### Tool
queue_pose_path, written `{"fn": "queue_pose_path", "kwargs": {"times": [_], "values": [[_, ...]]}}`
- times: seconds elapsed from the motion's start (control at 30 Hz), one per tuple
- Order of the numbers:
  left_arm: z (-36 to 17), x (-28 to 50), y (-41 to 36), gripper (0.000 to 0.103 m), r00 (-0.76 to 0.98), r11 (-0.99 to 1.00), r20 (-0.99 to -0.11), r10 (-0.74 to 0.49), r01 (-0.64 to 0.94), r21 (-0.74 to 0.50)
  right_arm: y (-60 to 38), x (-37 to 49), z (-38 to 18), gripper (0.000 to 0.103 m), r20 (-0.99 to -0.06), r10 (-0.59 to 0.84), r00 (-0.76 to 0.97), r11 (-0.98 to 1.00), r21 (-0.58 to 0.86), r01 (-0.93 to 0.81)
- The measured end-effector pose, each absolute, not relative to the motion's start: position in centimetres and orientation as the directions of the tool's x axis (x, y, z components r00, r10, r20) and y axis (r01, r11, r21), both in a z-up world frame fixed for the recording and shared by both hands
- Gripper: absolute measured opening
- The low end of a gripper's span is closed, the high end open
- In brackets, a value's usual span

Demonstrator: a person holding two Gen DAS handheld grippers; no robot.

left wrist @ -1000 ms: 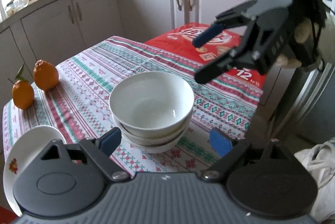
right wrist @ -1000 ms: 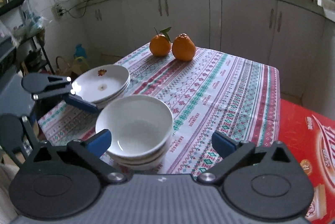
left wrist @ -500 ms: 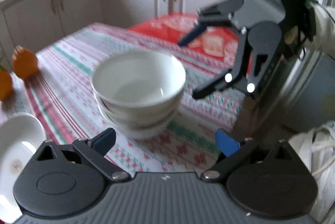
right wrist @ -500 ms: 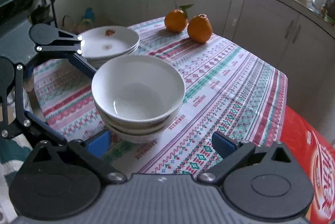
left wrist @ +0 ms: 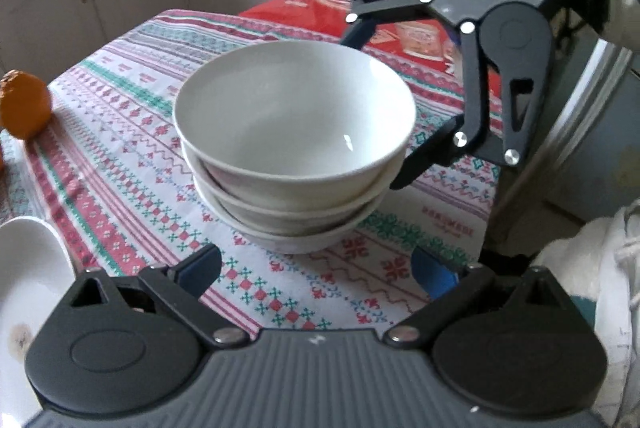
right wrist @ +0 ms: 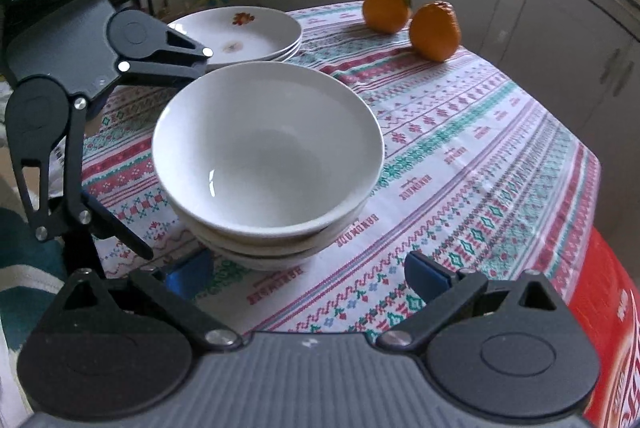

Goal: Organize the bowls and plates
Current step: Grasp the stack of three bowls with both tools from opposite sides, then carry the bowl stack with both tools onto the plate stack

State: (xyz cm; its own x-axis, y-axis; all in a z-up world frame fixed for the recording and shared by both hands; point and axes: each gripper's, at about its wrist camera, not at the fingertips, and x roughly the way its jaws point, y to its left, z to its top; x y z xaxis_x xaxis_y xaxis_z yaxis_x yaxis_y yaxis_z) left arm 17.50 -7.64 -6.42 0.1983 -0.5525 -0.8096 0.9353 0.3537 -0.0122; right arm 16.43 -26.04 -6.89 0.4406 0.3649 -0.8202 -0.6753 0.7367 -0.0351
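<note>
Moved: both my claws come down closer to the bowls than a moment ago, one on each side.
Bowls: my stack of white bowls (left wrist: 294, 156) sits on the striped cloth (left wrist: 132, 132), near the table's front edge.
Left claw: my left claw (left wrist: 316, 270) has just been opening and now stands wide, with nothing in it. The bowls sit just ahead of its blue tips.
Right claw: my right claw (right wrist: 306, 274) is wide open too and holds nothing.
Plates: the flower plates (right wrist: 248, 34) sit behind the bowls, stacked.
Oranges: two oranges (right wrist: 412, 16) are at the far side, well apart from the bowls.
Red bag: a red bag (left wrist: 372, 12) lies past the table.
Could go wrong: I think the top bowl may tip or slide if I squeeze only it. The stack looks a bit crooked. If my two claws push unevenly, the bowls could skid off the edge.
</note>
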Motion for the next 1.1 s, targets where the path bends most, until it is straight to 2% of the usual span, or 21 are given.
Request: {"fn": "queue_pose_path", "kwargs": {"times": [0.1, 0.23, 0.3, 0.53, 0.83, 0.93, 1.1], "values": [[-6.4, 18.2, -7.8, 0.101, 0.182, 0.333, -0.816, -0.549, 0.943, -0.013, -25.8, 16.9, -7.0, 0.103, -0.829, 0.38, 0.411, 0.699, -0.034, -0.714], [-5.9, 18.8, -7.8, 0.1, 0.204, 0.283, -0.801, -0.563, 0.958, 0.045, -25.2, 17.4, -7.0, 0.1, -0.84, 0.388, 0.38, 0.639, -0.052, -0.768], [-5.5, 19.1, -8.0, 0.1, 0.2, 0.253, -0.799, -0.566, 0.965, 0.062, -25.1, 17.8, -7.0, 0.097, -0.844, 0.399, 0.359, 0.619, -0.041, -0.784], [-5.4, 20.0, -8.7, 0.094, 0.126, 0.134, -0.813, -0.568, 0.989, 0.06, -25.0, 18.7, -6.8, 0.09, -0.858, 0.43, 0.281, 0.554, 0.005, -0.833], [-6.0, 21.4, -9.2, 0.093, 0.067, 0.079, -0.818, -0.571, 0.997, 0.027, -24.7, 19.5, -7.0, 0.089, -0.863, 0.452, 0.225, 0.528, 0.055, -0.847], [-6.0, 21.6, -9.3, 0.086, 0.04, 0.068, -0.82, -0.571, 0.998, 0.001, -24.6, 19.6, -6.9, 0.09, -0.865, 0.456, 0.212, 0.524, 0.068, -0.849], [-5.8, 21.4, -9.2, 0.086, 0.042, 0.069, -0.822, -0.568, 0.998, 0.003, -24.6, 19.7, -6.7, 0.089, -0.869, 0.45, 0.204, 0.523, 0.072, -0.849]]}}
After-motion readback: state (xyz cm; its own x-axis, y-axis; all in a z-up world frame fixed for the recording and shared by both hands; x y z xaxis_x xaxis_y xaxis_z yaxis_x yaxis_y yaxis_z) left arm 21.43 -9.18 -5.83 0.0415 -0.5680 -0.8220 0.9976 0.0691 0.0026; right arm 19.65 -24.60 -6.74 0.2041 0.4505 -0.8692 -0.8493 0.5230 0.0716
